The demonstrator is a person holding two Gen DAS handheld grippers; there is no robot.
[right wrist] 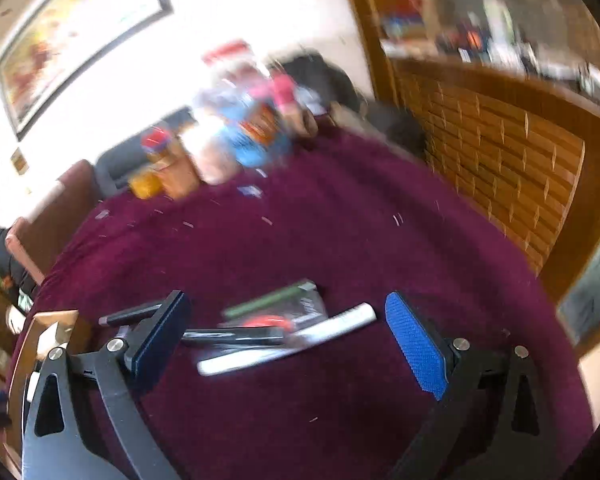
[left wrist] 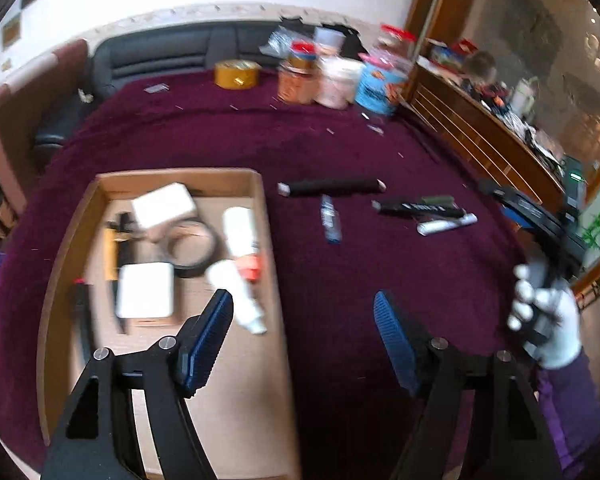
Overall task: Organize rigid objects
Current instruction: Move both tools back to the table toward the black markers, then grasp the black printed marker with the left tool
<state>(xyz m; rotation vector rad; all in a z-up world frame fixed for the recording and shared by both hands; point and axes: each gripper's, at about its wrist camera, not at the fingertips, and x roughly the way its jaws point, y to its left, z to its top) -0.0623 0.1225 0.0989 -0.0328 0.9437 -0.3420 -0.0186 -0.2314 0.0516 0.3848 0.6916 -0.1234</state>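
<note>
Left gripper [left wrist: 304, 312]: your jaws gape empty, over the box [left wrist: 268, 264] edge.
Right gripper [right wrist: 286, 330]: jaws wide apart, nothing held, above the white marker [right wrist: 288, 340].
Loose: black tube [left wrist: 332, 187], small bottle [left wrist: 331, 220] on the cloth [left wrist: 260, 136].
Back: jars [left wrist: 340, 76], tape [left wrist: 237, 74].
Left view only: box contents, your gloved hand [left wrist: 548, 320].

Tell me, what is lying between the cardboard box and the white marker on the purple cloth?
In the left wrist view, a small blue-labelled tube lies between the cardboard box and the white marker. A long black stick lies just behind it.
</note>
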